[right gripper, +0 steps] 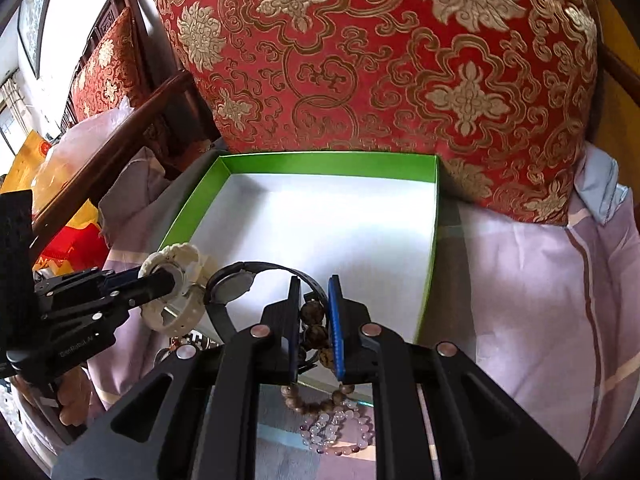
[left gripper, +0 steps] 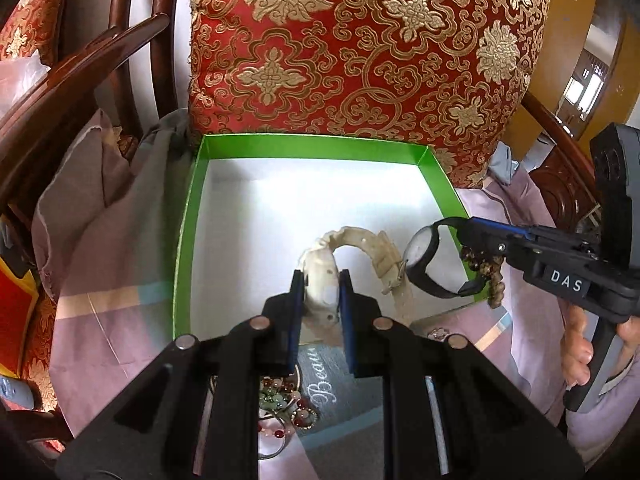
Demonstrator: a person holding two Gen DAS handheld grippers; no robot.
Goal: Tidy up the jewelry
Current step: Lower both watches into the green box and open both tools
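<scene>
In the left wrist view, the left gripper (left gripper: 322, 292) stood at the lower centre of the frame, its blue-lined fingers clamped on the case of a cream-white watch (left gripper: 320, 276), whose strap arched up and to the right over the white floor of an open green box (left gripper: 308, 147). The box filled the middle of the frame, on a lilac cloth (left gripper: 108, 280), with a red and gold cushion (left gripper: 360, 48) rising behind its far wall. At the right edge, the right gripper (left gripper: 466, 236) reached in over the box's right wall, gripping a black watch (left gripper: 424, 260) by its strap, with a strand of brown wooden beads (left gripper: 494, 276) hanging beside that wall. A hand (left gripper: 580, 348) held that tool at lower right. Beneath the left gripper, at the bottom centre, lay a cluster of coloured bead bracelets (left gripper: 280, 404) on the cloth. In the right wrist view, the right gripper (right gripper: 314, 320) sat at lower centre, its fingers closed on the black watch (right gripper: 236, 284) strap and on the brown wooden beads (right gripper: 314, 334), just above the green box (right gripper: 320, 160) near wall. The left gripper (right gripper: 168, 280) entered from the left edge, holding the cream-white watch (right gripper: 176, 316) at the box's near left corner. A pale crystal bead bracelet (right gripper: 340, 428) lay on the cloth at the bottom centre.
</scene>
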